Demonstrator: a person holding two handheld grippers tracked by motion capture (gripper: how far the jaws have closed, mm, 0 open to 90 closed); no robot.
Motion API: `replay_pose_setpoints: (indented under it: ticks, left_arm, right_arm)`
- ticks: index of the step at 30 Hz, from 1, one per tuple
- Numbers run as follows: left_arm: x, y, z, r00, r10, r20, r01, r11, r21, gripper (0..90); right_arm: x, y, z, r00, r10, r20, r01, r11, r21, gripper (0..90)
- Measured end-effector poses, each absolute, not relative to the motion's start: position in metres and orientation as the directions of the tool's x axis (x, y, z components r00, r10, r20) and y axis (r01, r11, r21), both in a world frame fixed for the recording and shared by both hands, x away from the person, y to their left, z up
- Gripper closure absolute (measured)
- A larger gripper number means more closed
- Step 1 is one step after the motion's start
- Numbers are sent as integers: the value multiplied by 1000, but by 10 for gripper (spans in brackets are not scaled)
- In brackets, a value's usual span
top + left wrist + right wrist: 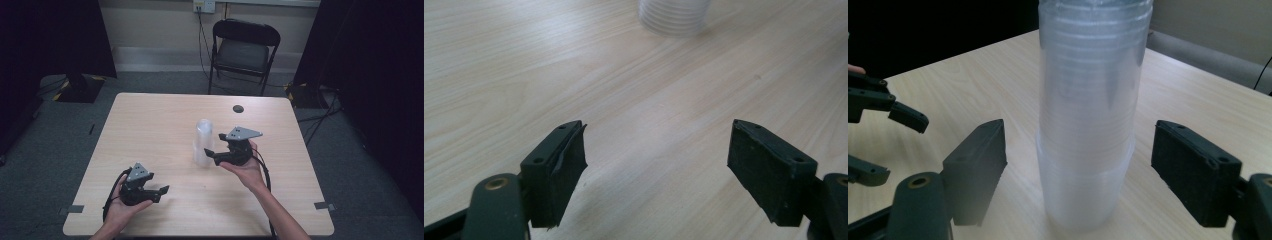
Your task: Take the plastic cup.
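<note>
A tall stack of clear plastic cups [203,142] stands upright near the middle of the light wooden table [150,115]. My right gripper [215,146] sits just to its right, held in a hand, with its jaws pointing left at the stack. In the right gripper view the cup stack [1088,125] rises between the open right gripper [1083,170], with a gap on each side of it. My left gripper [160,194] rests in a hand near the front left, open, nothing between its fingers [559,170]. The stack's base [674,17] lies far ahead of it.
A small dark round spot [238,108] lies on the table behind the cups. A black folding chair [242,50] stands beyond the table's far edge. The left gripper [878,135] also appears at the left of the right gripper view.
</note>
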State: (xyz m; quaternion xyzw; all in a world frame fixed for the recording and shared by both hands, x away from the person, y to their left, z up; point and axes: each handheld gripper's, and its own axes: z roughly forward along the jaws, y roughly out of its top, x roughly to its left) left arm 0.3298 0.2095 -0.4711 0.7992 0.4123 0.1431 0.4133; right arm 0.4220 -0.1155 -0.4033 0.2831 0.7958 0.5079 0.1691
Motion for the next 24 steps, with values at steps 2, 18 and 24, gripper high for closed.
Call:
replay_pose_setpoints:
  ticks: [2, 18, 24]
  left_arm:
    - [330, 211, -471, 615, 781, -111, 540, -314, 781, 230]
    - [331, 216, -470, 594, 794, -131, 555, -286, 781, 230]
    - [331, 217, -470, 594, 793, -136, 556, -282, 782, 230]
  right_arm:
    - [424, -113, -403, -777, 629, 21, 280, 315, 907, 217]
    - [440, -81, -402, -709, 704, 33, 260, 218, 941, 219]
    - [442, -74, -407, -666, 744, 43, 258, 177, 950, 244]
